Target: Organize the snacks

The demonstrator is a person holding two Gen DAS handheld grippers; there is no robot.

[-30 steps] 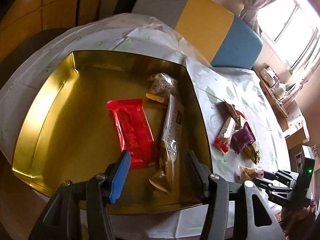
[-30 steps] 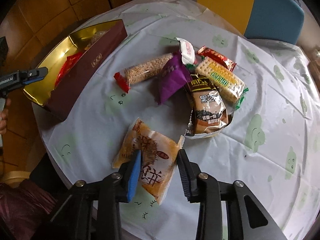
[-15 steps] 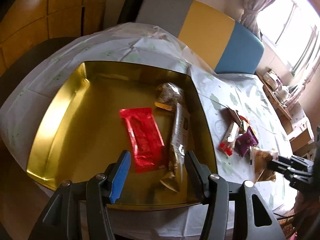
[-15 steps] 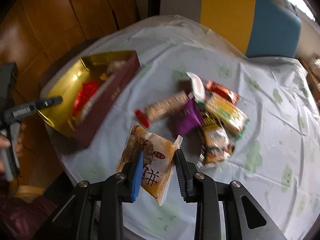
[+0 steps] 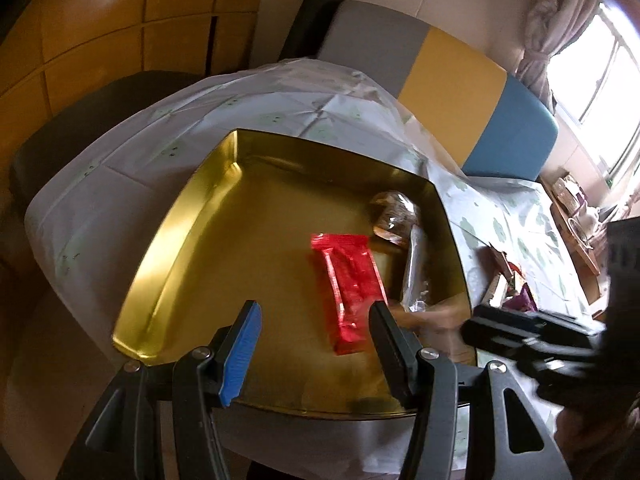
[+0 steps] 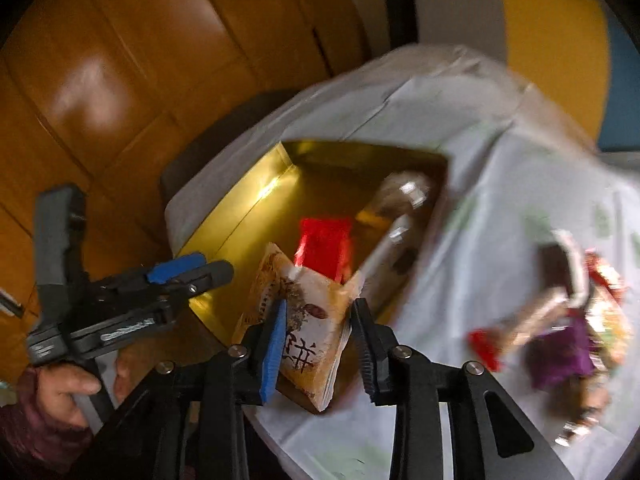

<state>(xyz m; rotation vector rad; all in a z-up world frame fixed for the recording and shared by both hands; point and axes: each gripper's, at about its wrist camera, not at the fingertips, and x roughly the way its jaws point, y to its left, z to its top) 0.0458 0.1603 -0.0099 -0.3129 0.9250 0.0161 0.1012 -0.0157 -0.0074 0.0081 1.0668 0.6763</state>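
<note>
A gold-lined box (image 5: 160,248) lies on the white tablecloth. In it are a red packet (image 5: 352,280), a long silver packet (image 5: 416,272) and a clear bag of brown snacks (image 5: 394,212). My left gripper (image 5: 314,308) hovers open and empty over the box's near edge. My right gripper (image 6: 320,308) holds an orange cracker packet (image 6: 308,312) above the box's (image 6: 240,216) near right corner. Its jaws are opening slightly, with the packet still pinched between the pads. From the left wrist view, the right gripper (image 5: 480,324) shows blurred at the right.
Several loose snack packets (image 6: 568,320) lie heaped on the tablecloth (image 5: 300,108) right of the box. A chair with a grey, yellow and blue back (image 5: 452,80) stands behind the table. Wooden cabinet doors (image 5: 80,40) fill the left. A hand (image 6: 68,388) grips the left tool.
My right gripper lifted the orange packet off the cloth and carried it left, from beside the snack pile to over the box. My left gripper drew back a little from the box.
</note>
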